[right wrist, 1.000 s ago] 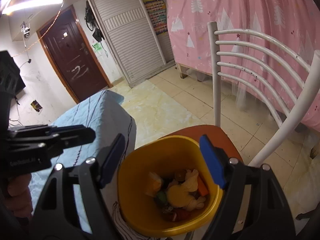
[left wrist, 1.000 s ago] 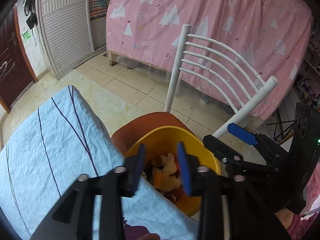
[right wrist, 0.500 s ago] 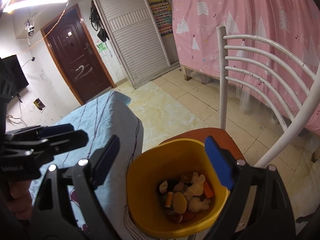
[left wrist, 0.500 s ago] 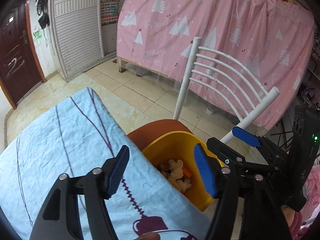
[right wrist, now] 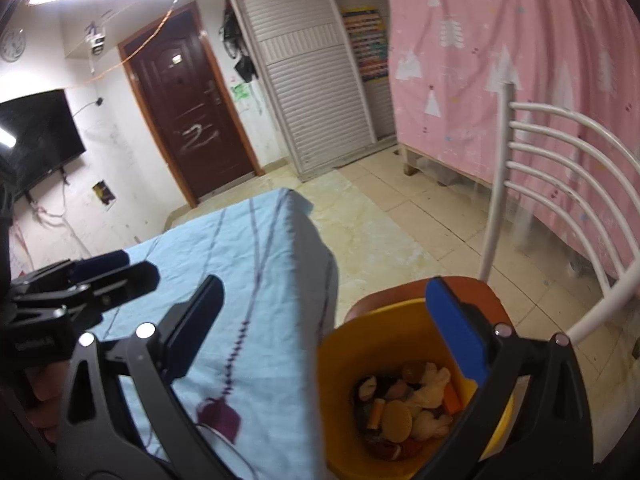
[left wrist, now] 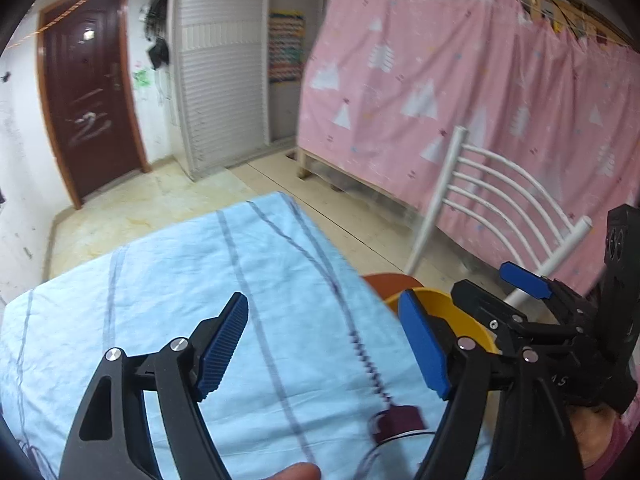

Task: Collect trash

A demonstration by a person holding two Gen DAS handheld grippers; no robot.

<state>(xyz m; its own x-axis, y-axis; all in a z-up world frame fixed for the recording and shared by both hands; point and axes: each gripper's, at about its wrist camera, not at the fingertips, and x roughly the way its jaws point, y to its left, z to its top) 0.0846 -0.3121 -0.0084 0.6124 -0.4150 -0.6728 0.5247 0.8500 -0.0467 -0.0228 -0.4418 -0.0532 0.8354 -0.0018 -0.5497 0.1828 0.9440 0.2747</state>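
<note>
L tongs (left wrist: 324,344) wide open, empty, over the blue tablecloth (left wrist: 168,288) near its R edge. R tongs (right wrist: 340,332) also wide open, empty, straddling that cloth edge and the yellow bin (right wrist: 344,364). No loose trash seen on the cloth, so I judge collection near done; step in hand = rescan the table. To do it well: keep jaws open, sweep slow, check corners hidden by the tongs. Trash (right wrist: 408,400) lies in the bin bottom, on the chair (right wrist: 472,288), below my R blue pad, right of the L tongs.
</note>
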